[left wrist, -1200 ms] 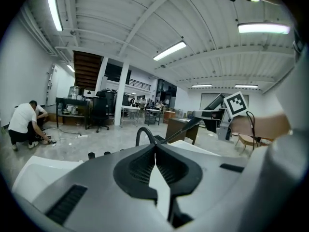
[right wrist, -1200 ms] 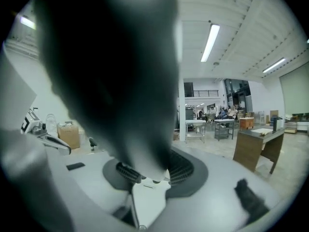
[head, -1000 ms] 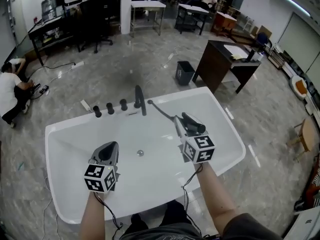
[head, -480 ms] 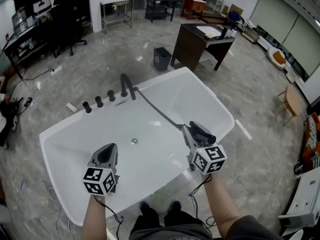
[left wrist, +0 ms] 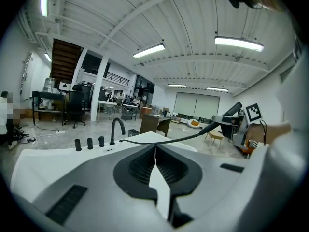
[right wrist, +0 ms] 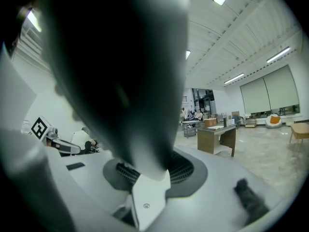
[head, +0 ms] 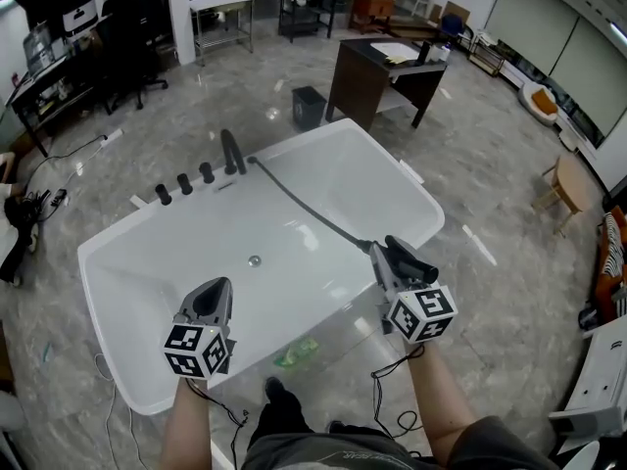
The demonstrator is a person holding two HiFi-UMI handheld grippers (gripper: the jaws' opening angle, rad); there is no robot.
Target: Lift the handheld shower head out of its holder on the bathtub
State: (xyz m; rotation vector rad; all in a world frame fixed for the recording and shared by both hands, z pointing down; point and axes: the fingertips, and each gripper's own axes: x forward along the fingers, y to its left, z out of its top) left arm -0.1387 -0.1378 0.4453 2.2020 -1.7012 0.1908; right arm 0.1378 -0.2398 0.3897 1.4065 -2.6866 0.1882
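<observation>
A black handheld shower head (head: pixel 411 259) is held in my right gripper (head: pixel 386 255), whose jaws are shut on its handle, out past the front right rim of the white bathtub (head: pixel 423 207). Its dark hose (head: pixel 304 209) stretches across the tub back to the black faucet (head: pixel 231 152) and knobs (head: pixel 183 184). In the right gripper view the shower head (right wrist: pixel 120 71) fills the space above the jaws. My left gripper (head: pixel 209 300) hovers over the tub's front rim, shut and empty. The left gripper view shows its jaws (left wrist: pixel 155 153) meeting, with the hose (left wrist: pixel 169 138) and shower head (left wrist: pixel 227 114) beyond.
A green object (head: pixel 296 353) lies on the floor by the person's feet (head: pixel 277 392). A dark desk (head: pixel 377 76) and a bin (head: pixel 309 106) stand behind the tub. Another person (head: pixel 12 213) crouches at the far left beside cables.
Both grippers have drawn back from the tub toward the person. The right one carried the shower head from over the basin out past the front rim, stretching the hose.
</observation>
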